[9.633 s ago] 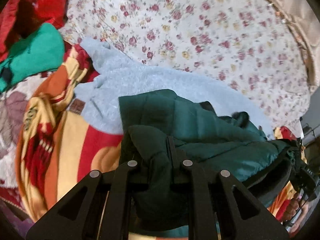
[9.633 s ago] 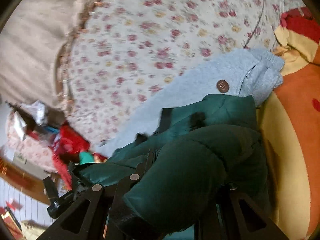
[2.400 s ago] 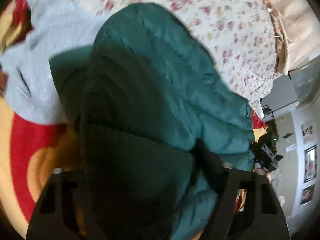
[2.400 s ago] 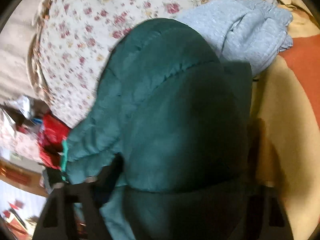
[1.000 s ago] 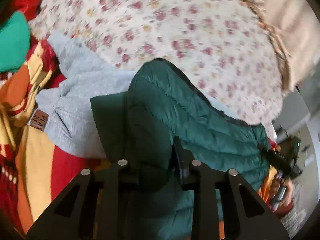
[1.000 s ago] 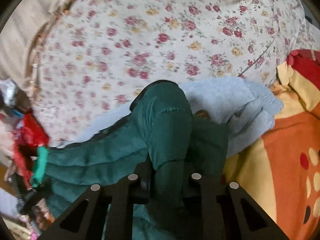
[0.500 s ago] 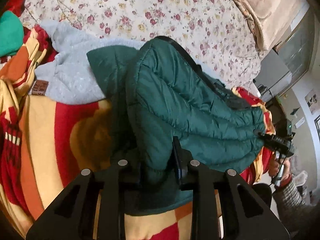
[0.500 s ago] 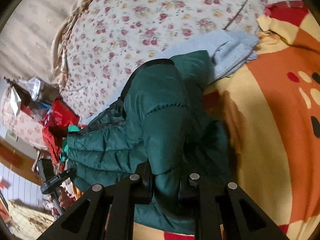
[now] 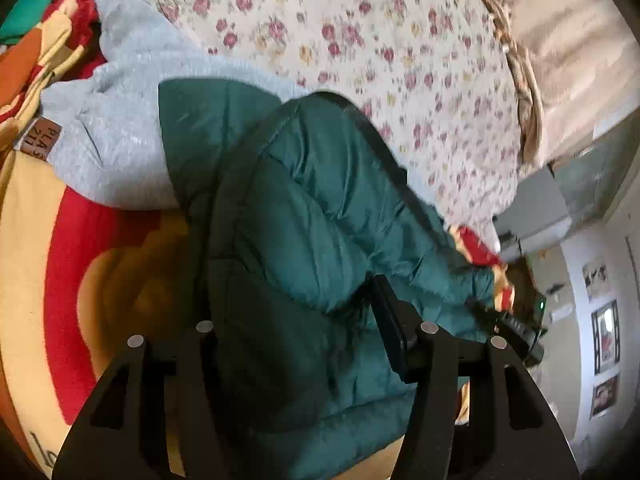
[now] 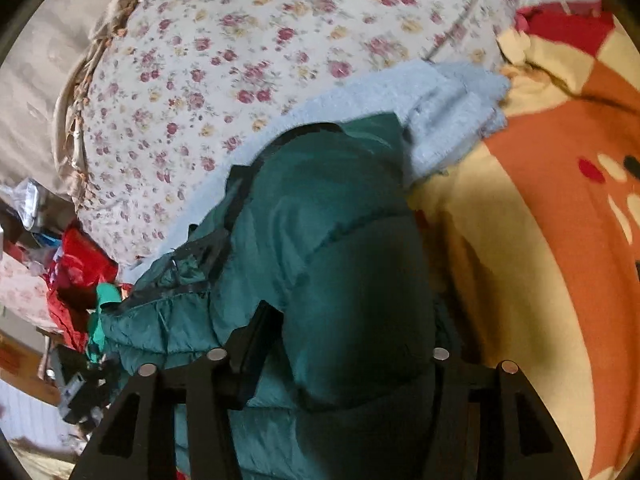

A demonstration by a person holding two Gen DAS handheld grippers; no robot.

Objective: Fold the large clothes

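I am setting a green jacket (image 9: 304, 216) down on the bed, on a red and yellow blanket (image 9: 68, 264), one claw at each end of its near edge. My left claw (image 9: 296, 344) is standing about half open; its jaws have just been opening, and the padded cloth is bulging up between the fingers without being pinched. My right claw (image 10: 340, 356) is doing the same at the other end: jaws just parted, a thick fold lying loose between them, no grip left that I can see.

The jacket's long axis is running across in front of me, from one claw to the other, so each hand is nearest its own end. Its far edge is lapping over a grey sweater (image 9: 116, 148) that is lying between the blanket and a flowered sheet (image 9: 360, 40).

In the left view my other hand's claw is showing at the jacket's far end. No containers are in sight. To my eye the fold is laid, and both claws need only back straight out.
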